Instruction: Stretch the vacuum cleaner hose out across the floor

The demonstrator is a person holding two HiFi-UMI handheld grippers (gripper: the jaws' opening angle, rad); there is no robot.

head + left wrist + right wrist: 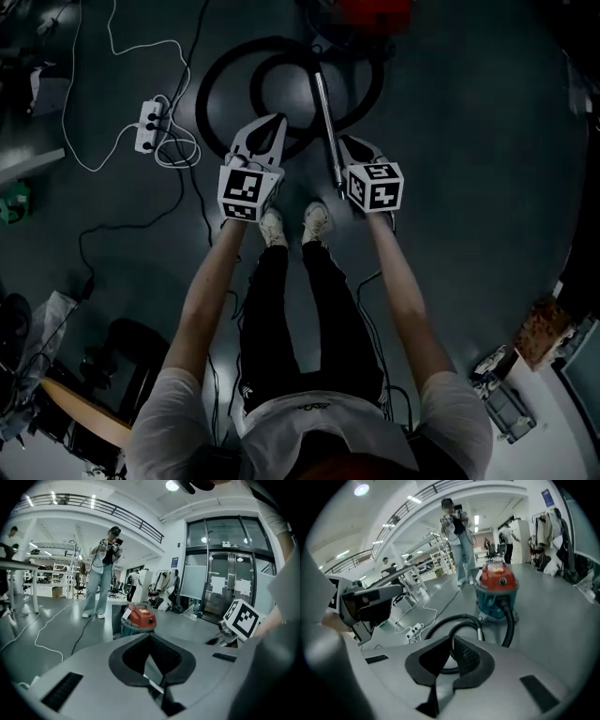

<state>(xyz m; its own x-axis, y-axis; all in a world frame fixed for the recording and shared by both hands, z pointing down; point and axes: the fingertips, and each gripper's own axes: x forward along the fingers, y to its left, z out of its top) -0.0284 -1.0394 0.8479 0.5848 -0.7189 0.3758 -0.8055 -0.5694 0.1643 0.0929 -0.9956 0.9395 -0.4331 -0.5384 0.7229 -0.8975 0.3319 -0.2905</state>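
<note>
**Hose coiled on the floor, both grippers shut and empty**

Head view: a dark, smooth grey floor (469, 141) strewn with cables. The black ribbed hose (211, 89) lies in overlapping round loops just ahead of the person's shoes (272, 225). Its straight metal wand (328, 122) runs lengthwise from the red vacuum cleaner (375, 11) at the top edge toward the feet. The left gripper (275, 120) hangs over the coil's near edge, and the right gripper (345, 141) is just beside the wand's near end. A white power strip (152, 125) lies to the left.

Left gripper view: an open hall with glass doors (225, 583). The jaws are pressed together on nothing, and the vacuum's rounded red top shows beyond them.

Right gripper view: the jaws meet, empty, aimed down at the looped hose and the teal-bodied vacuum.
</note>
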